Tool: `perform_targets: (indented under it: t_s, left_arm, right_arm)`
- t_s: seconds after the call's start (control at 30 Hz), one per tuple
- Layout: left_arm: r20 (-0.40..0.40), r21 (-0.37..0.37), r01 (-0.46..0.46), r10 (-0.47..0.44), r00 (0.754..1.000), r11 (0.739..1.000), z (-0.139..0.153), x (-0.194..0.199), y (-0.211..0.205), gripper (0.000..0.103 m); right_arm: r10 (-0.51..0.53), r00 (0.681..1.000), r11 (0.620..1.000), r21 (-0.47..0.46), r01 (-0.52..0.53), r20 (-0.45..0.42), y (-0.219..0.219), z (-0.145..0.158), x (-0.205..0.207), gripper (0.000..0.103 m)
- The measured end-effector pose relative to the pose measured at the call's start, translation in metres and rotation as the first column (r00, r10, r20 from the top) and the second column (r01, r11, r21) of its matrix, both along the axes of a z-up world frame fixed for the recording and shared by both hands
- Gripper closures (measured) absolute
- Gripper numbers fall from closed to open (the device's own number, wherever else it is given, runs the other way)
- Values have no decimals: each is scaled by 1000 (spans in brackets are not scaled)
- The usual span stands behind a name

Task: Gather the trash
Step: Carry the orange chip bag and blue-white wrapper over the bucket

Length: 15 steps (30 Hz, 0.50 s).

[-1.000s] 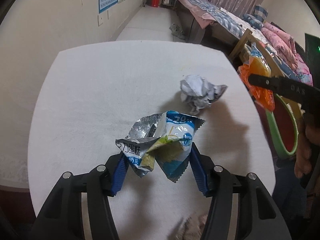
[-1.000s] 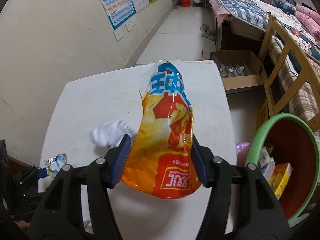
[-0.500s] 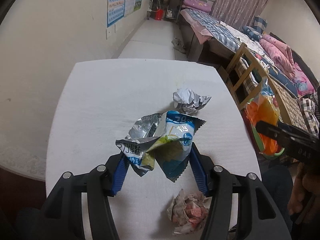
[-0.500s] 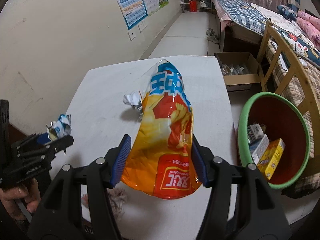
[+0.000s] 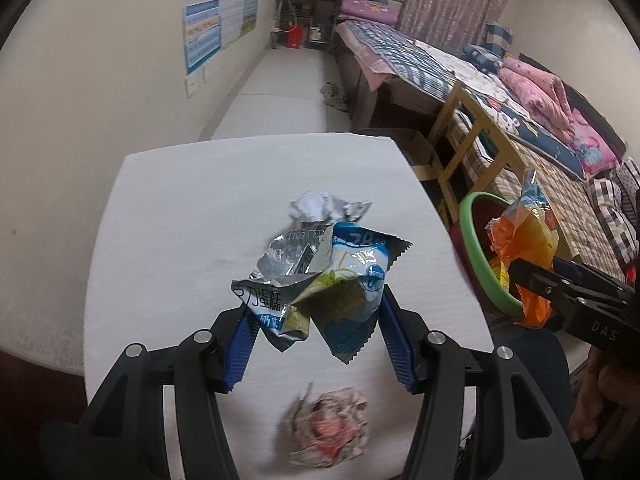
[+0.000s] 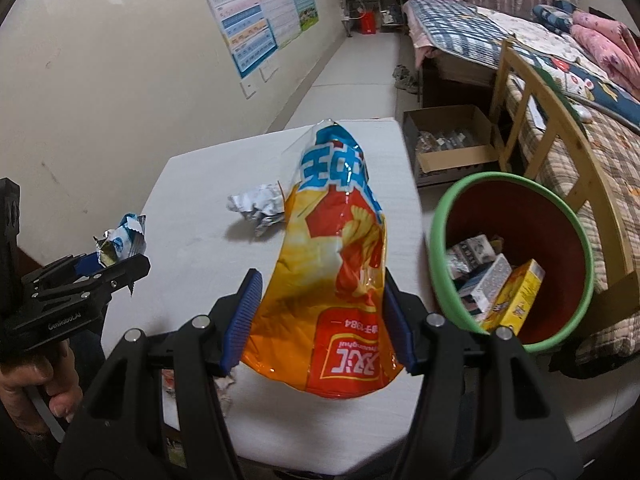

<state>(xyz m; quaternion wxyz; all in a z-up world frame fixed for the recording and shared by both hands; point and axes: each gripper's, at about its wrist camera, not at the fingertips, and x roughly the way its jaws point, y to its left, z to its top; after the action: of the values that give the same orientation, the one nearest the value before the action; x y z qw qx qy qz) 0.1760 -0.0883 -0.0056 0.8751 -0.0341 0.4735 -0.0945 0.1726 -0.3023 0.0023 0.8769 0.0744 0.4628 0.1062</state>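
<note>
My left gripper [image 5: 316,320] is shut on a crumpled blue and silver snack wrapper [image 5: 320,276], held above the white table [image 5: 180,220]. My right gripper [image 6: 320,312] is shut on an orange chip bag [image 6: 340,264], held above the table's right part, next to the green-rimmed red trash bin [image 6: 444,216]. The bin holds several boxes. A crumpled silver wrapper [image 5: 324,208] lies mid-table; it also shows in the right wrist view [image 6: 260,208]. A crumpled pink and white paper ball [image 5: 328,428] lies near the table's front edge.
A wooden bed frame [image 6: 532,92] with bedding stands right of the bin. A cardboard box [image 6: 448,140] sits on the floor beyond the table. A wall with posters [image 6: 256,12] runs along the left.
Both grippers have risen and pulled back from the table with their loads. The bin and the paper ball have come into view. The right gripper now sits closer to the bin.
</note>
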Motion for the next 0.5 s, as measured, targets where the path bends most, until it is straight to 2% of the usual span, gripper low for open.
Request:
perform_targets:
  t_s: [0.27, 0.5]
  left_arm:
    - [-14, -1, 87, -87, 996, 996, -4, 21, -55, 49]
    - [-15, -18, 195, -195, 981, 981, -5, 43, -123, 49]
  right_arm:
    - [-79, 997, 997, 4, 79, -6, -54, -6, 7, 46]
    - [-157, 988, 988, -10, 157, -7, -106, -11, 13, 46]
